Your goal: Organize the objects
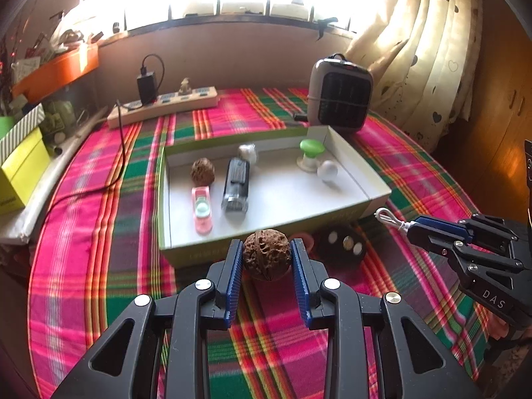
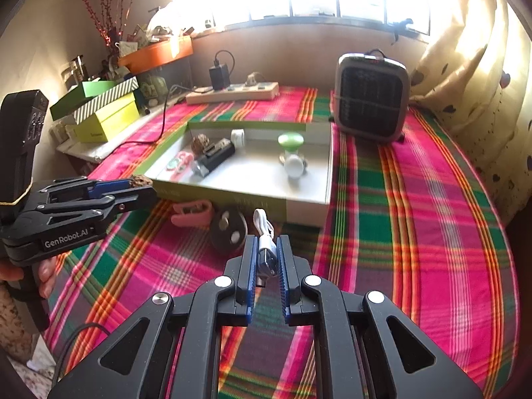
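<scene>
Both grippers loaded, near front wall of tray.
We saw the left gripper (image 1: 267, 259) with fingers pinching a walnut (image 1: 267, 255) above the plaid bench (image 1: 99, 232), just before the white tray (image 1: 379, 196). The right gripper (image 2: 267, 256) had its fingers pressed onto a bundled white cable (image 2: 266, 246), near the tray's front wall.

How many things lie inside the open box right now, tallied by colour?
Brown: 1, walnut
Pink: 1, pink gadget
Black: 1, black device
White: 2, small white object and white ball
Green-capped: 1, green-capped piece
Total: 6
</scene>
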`<state>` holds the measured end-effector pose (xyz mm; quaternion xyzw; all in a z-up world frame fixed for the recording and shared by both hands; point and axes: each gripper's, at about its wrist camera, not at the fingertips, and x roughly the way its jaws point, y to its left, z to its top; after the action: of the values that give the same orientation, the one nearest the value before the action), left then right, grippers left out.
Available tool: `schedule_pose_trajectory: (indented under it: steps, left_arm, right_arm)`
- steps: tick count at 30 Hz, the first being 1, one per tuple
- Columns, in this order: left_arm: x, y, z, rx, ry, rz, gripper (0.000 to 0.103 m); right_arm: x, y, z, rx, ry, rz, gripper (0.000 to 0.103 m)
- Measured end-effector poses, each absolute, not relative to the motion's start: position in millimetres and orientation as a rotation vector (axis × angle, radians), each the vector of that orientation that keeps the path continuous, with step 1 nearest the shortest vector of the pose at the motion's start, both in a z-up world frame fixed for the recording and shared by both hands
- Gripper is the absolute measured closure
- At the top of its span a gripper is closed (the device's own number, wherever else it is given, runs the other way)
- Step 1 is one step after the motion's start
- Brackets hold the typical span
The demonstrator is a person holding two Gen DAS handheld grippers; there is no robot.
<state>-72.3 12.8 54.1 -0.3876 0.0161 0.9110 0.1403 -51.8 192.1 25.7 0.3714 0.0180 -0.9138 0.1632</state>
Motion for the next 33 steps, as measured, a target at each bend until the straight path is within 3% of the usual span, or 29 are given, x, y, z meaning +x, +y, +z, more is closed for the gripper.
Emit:
schedule_pose_trajectory:
  steps: [18,33]
  left_arm:
    - [-130.6,28.3,59.8,-1.106,0.046,2.575,0.076]
    - [-183.6,45.8,30.9,-1.229,0.079,2.504,0.076]
  right_arm:
    - [-108.6,184.6,31.5,1.08,0.092,-2.575,0.09]
    - [-149.3,178.3,10.1,1.193,0.104,-2.491,0.09]
